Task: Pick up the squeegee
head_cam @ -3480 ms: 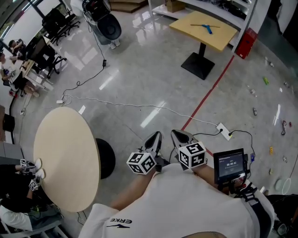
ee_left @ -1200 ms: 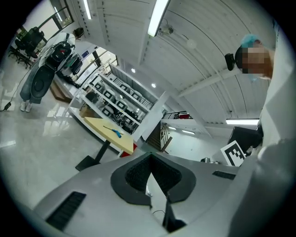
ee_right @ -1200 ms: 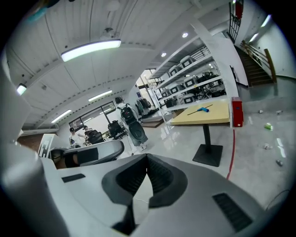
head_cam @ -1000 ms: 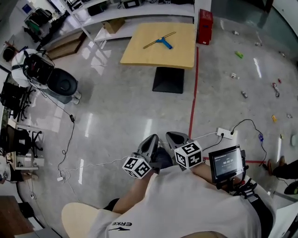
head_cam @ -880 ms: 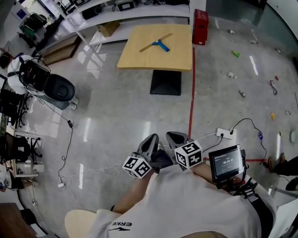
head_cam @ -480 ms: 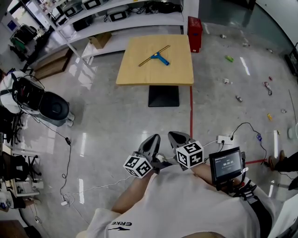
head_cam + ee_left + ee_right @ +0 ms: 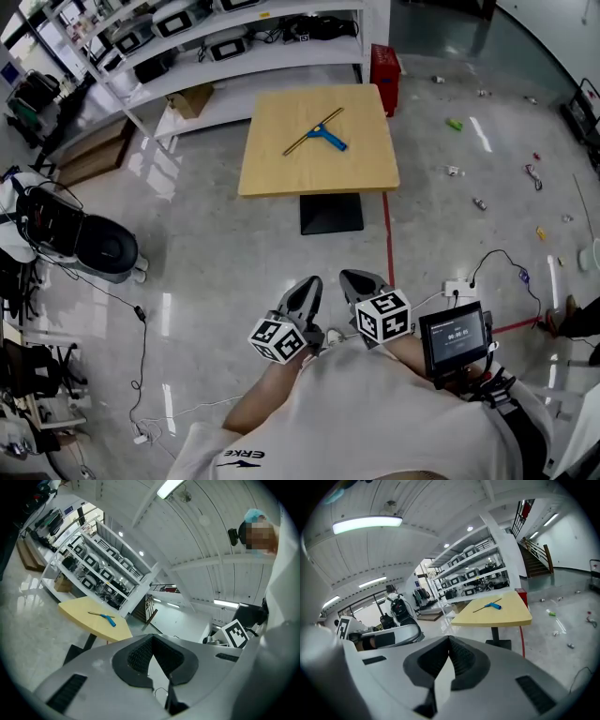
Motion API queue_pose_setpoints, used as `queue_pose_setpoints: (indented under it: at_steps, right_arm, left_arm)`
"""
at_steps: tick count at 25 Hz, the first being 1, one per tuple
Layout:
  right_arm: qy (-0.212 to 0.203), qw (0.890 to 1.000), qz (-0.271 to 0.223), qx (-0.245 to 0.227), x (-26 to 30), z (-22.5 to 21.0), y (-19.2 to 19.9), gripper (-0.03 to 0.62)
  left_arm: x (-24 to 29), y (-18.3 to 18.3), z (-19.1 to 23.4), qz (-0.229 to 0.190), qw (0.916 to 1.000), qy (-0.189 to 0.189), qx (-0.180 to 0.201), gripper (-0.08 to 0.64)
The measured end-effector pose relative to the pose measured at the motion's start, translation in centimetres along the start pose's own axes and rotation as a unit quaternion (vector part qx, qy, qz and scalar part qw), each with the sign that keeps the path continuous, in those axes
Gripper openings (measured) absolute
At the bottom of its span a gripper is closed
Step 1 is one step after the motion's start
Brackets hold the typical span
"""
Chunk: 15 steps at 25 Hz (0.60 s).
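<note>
The squeegee (image 7: 319,133), a thin long blade with a blue handle, lies on a square light-wood table (image 7: 281,169) far ahead of me. It also shows small in the left gripper view (image 7: 103,617) and the right gripper view (image 7: 487,606). My left gripper (image 7: 309,281) and right gripper (image 7: 352,277) are held side by side close to my body, well short of the table. Both are shut with nothing between the pads (image 7: 140,656) (image 7: 461,656).
The table stands on a black base (image 7: 331,214). White shelves (image 7: 234,47) and a red box (image 7: 382,66) are behind it. A red floor line (image 7: 389,239), a power strip (image 7: 459,286) with cables, scattered small litter (image 7: 478,202) and a dark machine (image 7: 89,248) lie around.
I have walked toward the wooden table; it now sits lower and larger in the head view. Both grippers stay shut in front of my body.
</note>
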State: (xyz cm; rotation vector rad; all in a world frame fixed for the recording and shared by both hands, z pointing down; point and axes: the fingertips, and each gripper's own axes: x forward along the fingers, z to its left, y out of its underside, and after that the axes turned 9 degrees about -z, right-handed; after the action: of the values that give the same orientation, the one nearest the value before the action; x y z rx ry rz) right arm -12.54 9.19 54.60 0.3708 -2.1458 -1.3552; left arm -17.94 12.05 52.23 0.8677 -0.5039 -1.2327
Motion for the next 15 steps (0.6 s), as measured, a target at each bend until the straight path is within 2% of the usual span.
queue_pose_setpoints:
  at_steps: [6, 11, 15]
  right_arm:
    - [0.014, 1.0, 0.002, -0.004, 2.1, -0.5, -1.2, 0.003]
    - [0.018, 1.0, -0.003, 0.0, 2.3, -0.8, -1.5, 0.003]
    - [0.012, 1.0, -0.006, 0.003, 4.5, -4.0, -3.7, 0.003]
  left_arm:
    - [1.1, -0.9, 2.6, 0.015, 0.9997, -0.016, 0.006, 0.005]
    - [1.8, -1.0, 2.9, 0.015, 0.9996, -0.02, 0.008, 0.005]
    - [5.8, -1.7, 4.0, 0.011, 0.9994, -0.03, 0.01, 0.005]
